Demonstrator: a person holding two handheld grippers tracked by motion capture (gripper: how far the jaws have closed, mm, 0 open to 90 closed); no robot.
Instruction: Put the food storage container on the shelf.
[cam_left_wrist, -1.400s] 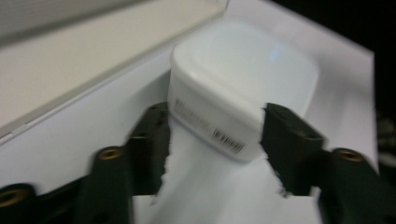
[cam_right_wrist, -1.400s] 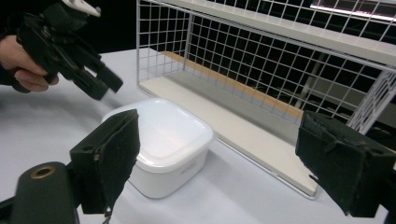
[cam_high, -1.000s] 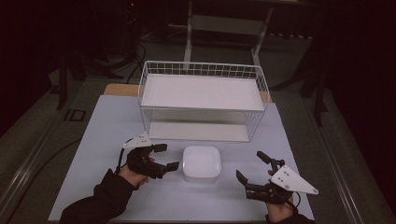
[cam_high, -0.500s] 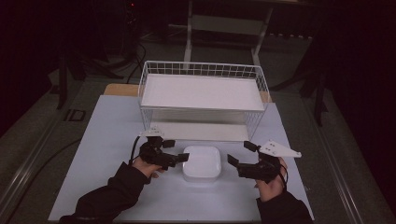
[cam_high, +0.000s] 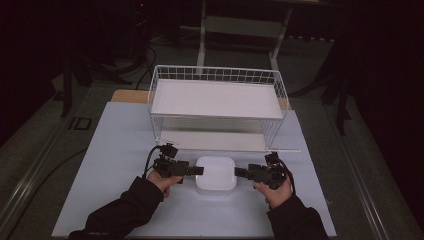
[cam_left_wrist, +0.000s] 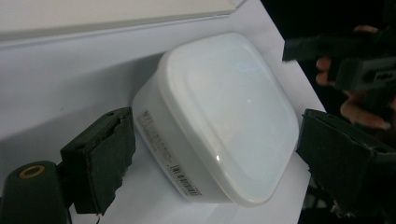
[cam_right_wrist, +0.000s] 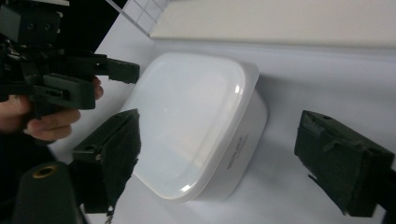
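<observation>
- My left gripper (cam_high: 196, 170) sat at the left edge of the white lidded box (cam_high: 216, 174), its jaws spread apart; they had just been closing a little, with the box's corner between them in the left gripper view and neither pad pressing on it.
- My right gripper (cam_high: 240, 172) faced it from the box's right edge, jaws likewise wide, the box between them in the right gripper view and clear of both pads.
- The box stood flat on the white table (cam_high: 120, 150), lid on, just in front of the white wire basket (cam_high: 218, 75), apart from it.
- On the box's side wall (cam_left_wrist: 163, 149) I saw a block of small printed text and, lower down, what looked like a barcode; the print was too fine and blurred for me to read.
- In the right gripper view another wall (cam_right_wrist: 238, 154) carried a short line of small grey print running up the side, also unreadable.
- The lid (cam_left_wrist: 229, 107) was plain and glossy, with no brand that I could make out on it.
- The basket held a flat white shelf (cam_high: 216, 98), with a second pale board (cam_high: 212, 141) under it at table level.
- I found no lettering on either gripper.
</observation>
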